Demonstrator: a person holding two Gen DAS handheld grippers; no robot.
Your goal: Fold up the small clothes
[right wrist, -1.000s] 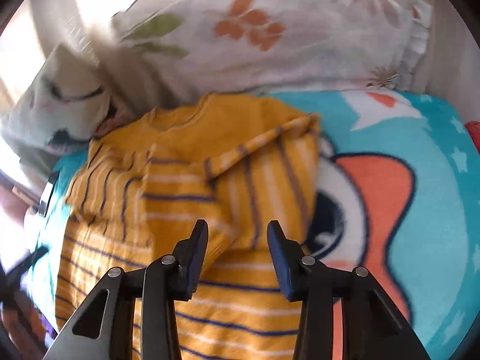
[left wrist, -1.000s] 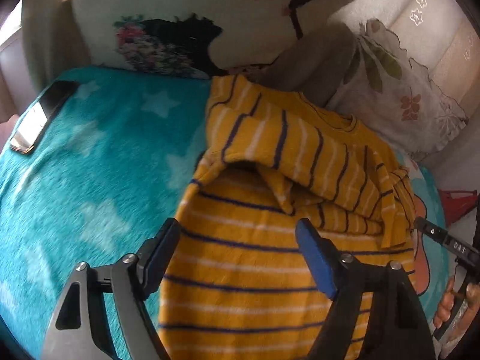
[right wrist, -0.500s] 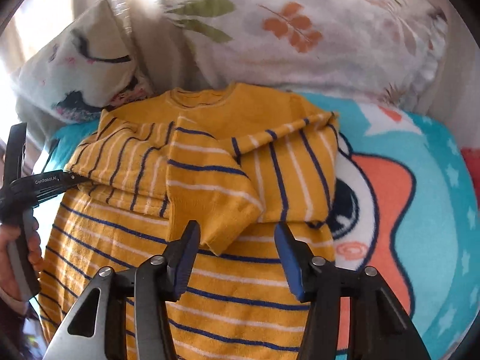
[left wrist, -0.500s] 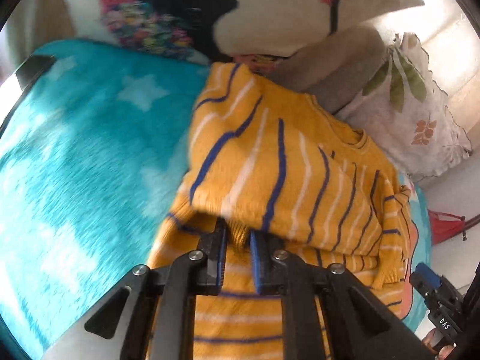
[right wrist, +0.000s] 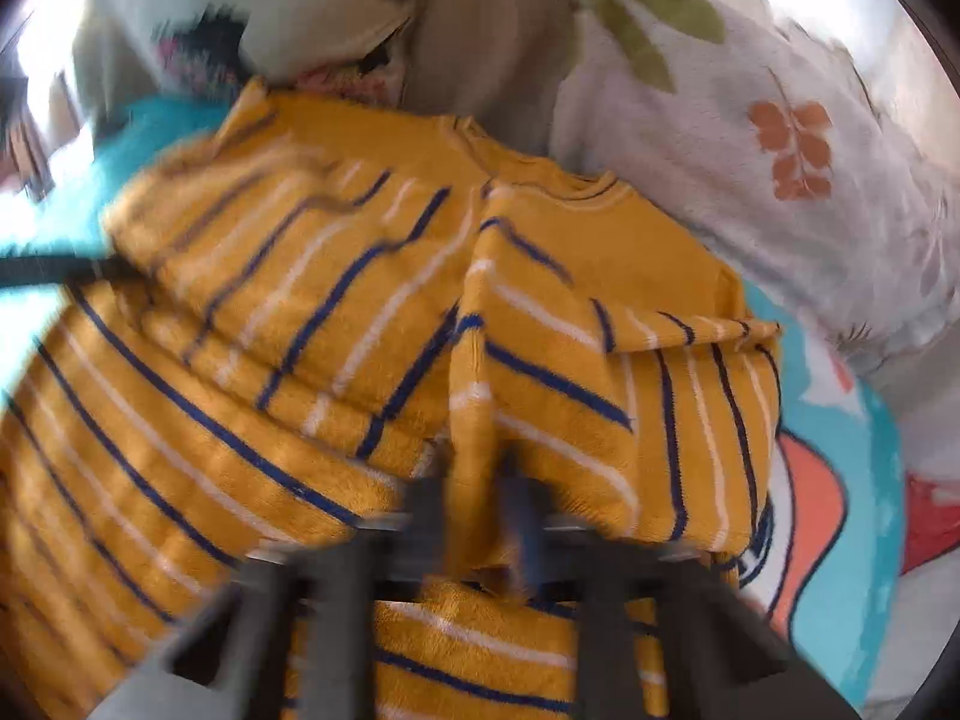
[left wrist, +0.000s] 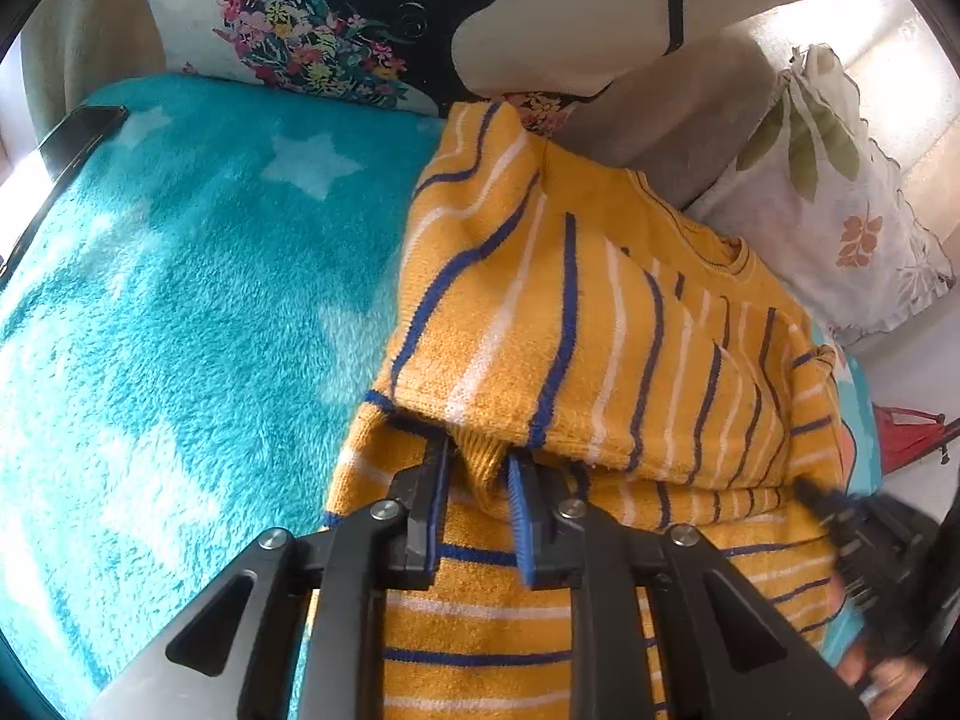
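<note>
A second ago both claws were wide open. Now the left claw (left wrist: 477, 489) pinches one sleeve cuff of the fuzzy yellow striped sweater (left wrist: 600, 360), and the right claw (right wrist: 480, 516) pinches the other (blurry view). The sweater lies near the bed's pillow edge; the teal star blanket (left wrist: 180, 300) leaves room.

Motion-blurred throughout. Right gripper (right wrist: 477, 501) pinched on the cuff of the right-hand sleeve (right wrist: 558, 372) of a yellow striped sweater (right wrist: 252, 324), both sleeves folded in over its chest, neckline toward a white leaf-print pillow (right wrist: 798, 138). Underneath, a teal cartoon-print blanket (right wrist: 840, 468). At far left, a dark bar (right wrist: 42, 270) touching the other sleeve, likely the left gripper; too blurred to confirm
</note>
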